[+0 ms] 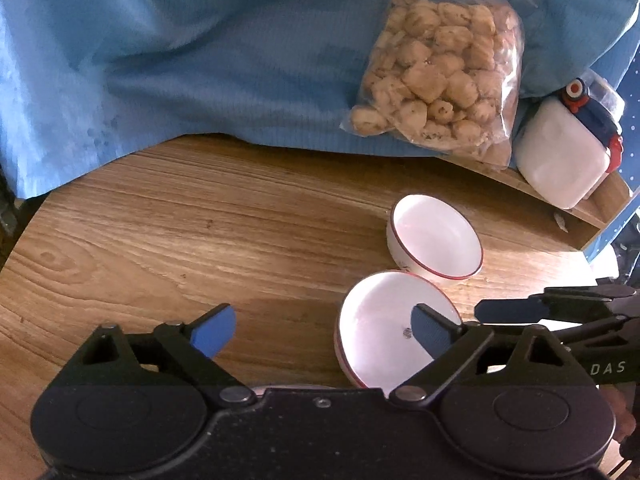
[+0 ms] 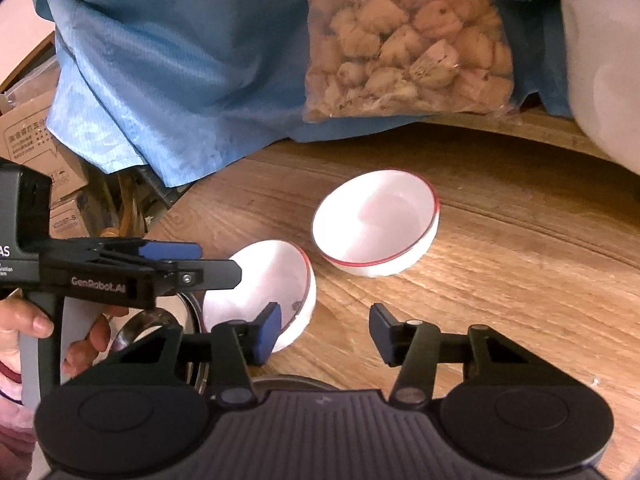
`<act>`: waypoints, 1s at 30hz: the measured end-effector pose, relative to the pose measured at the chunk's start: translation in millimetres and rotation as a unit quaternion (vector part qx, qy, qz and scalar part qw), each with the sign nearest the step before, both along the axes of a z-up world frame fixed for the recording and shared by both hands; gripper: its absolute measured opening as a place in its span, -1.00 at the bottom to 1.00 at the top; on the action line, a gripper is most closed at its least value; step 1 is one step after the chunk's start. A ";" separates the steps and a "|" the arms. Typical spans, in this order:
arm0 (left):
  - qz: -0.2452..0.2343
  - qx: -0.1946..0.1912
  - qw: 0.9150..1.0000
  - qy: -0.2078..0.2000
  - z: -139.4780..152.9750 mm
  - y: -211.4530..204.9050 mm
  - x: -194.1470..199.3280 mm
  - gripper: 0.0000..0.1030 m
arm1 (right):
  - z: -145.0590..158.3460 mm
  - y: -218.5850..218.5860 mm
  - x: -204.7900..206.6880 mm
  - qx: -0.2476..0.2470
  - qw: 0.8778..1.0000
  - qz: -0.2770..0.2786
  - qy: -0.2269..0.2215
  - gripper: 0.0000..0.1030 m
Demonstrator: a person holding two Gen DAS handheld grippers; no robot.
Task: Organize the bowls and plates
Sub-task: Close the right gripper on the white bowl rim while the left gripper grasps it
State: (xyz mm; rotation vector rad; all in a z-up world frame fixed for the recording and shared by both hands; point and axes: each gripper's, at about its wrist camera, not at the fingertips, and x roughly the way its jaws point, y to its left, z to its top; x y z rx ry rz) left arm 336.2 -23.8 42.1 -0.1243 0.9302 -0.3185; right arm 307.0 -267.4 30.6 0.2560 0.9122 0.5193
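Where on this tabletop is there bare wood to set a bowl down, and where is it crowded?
Bare wood lies left of the near bowl, bordered behind by the blue cloth, and also right of the far bowl in the right wrist view. The back right is crowded: bag of food pieces, white container, both bowls close together.

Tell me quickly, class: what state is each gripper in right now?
Left gripper: open, holding nothing, above the near bowl.
Right gripper: open, holding nothing, above the wooden table.

Left claw (image 1: 326,330) spread wide above wooden table (image 1: 200,248), near bowl (image 1: 384,320) beside far bowl (image 1: 436,236).
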 end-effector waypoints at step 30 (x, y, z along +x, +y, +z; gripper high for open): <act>-0.022 -0.035 0.999 0.013 -11.4 0.0 -5.7 -0.74 | -7.2 16.5 12.0 0.021 0.999 0.016 0.037 -0.58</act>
